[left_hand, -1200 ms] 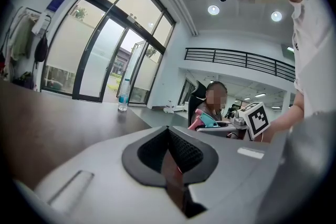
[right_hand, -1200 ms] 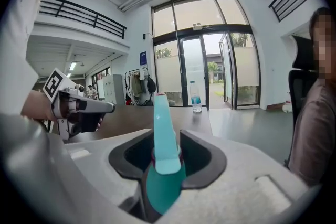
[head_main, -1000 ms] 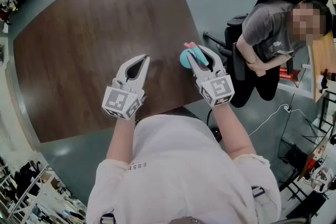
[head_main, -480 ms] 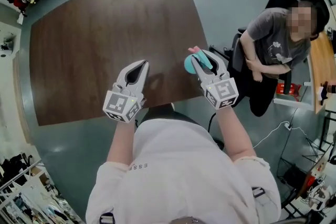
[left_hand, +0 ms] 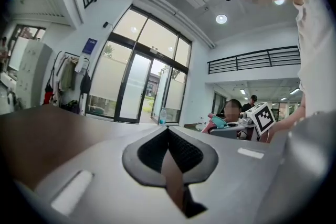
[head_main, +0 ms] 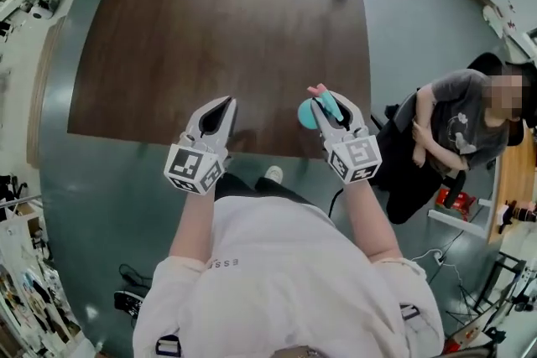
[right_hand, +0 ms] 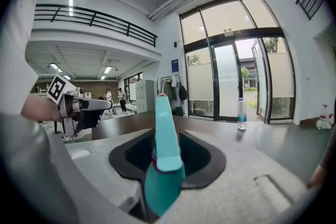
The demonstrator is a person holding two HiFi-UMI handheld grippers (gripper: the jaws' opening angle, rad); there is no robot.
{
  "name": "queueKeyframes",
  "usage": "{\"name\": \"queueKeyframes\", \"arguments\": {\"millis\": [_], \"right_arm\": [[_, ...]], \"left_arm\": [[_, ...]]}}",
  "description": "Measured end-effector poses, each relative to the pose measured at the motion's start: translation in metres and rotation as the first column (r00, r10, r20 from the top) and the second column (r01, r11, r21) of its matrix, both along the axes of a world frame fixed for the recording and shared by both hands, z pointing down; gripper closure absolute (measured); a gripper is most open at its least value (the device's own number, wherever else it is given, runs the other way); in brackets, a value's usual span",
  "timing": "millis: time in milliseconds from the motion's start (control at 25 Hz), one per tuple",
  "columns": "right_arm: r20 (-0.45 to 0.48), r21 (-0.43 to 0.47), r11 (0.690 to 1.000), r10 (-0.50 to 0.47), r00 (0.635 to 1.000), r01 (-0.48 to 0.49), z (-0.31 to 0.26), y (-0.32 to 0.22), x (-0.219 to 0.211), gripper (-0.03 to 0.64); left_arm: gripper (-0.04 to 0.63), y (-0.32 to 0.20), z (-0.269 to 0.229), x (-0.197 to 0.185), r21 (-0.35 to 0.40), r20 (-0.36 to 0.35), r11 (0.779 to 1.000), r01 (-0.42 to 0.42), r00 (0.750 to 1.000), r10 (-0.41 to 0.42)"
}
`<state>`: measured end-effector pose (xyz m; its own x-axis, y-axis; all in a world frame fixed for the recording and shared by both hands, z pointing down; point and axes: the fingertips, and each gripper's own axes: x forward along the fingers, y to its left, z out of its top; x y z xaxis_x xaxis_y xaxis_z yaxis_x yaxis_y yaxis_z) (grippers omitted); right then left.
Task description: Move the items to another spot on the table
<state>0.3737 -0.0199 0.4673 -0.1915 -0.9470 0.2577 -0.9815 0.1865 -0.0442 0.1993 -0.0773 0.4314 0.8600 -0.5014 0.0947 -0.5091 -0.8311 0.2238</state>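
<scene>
Grippers over the near table [head_main: 210, 21] edge.
The left gripper [head_main: 226, 103] is pressed together, empty; a teal tool [head_main: 308, 114], possibly a brush, is pinched by the right gripper [head_main: 331, 100].

Left gripper [head_main: 227, 101] nearer table's [head_main: 168, 29] near edge

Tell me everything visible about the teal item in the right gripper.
The teal item looks like smooth plastic: a long narrow blade with a pink tip, a thin purple band and a rounded teal end. It sticks out forward between the right gripper's fingers, shut on it, over the table's near edge.
</scene>
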Motion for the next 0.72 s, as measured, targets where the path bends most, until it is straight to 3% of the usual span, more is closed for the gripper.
{"name": "queueKeyframes", "arguments": {"millis": [280,720], "right_arm": [[0.004,-0.026,0.995,-0.097,0.995,0.097,0.002,-0.051,-0.08,0.494],[-0.002,-0.012,0.956,-0.294,0.956,0.294,0.0,-0.113,-0.315,0.494]], "left_arm": [[0.578,-0.022,-0.003,-0.112,0.03,0.024,0.983,0.18,0.983,-0.181],[0.578,-0.042,-0.011,-0.346,0.05,0.006,0.922,0.385,0.923,-0.385]]}}
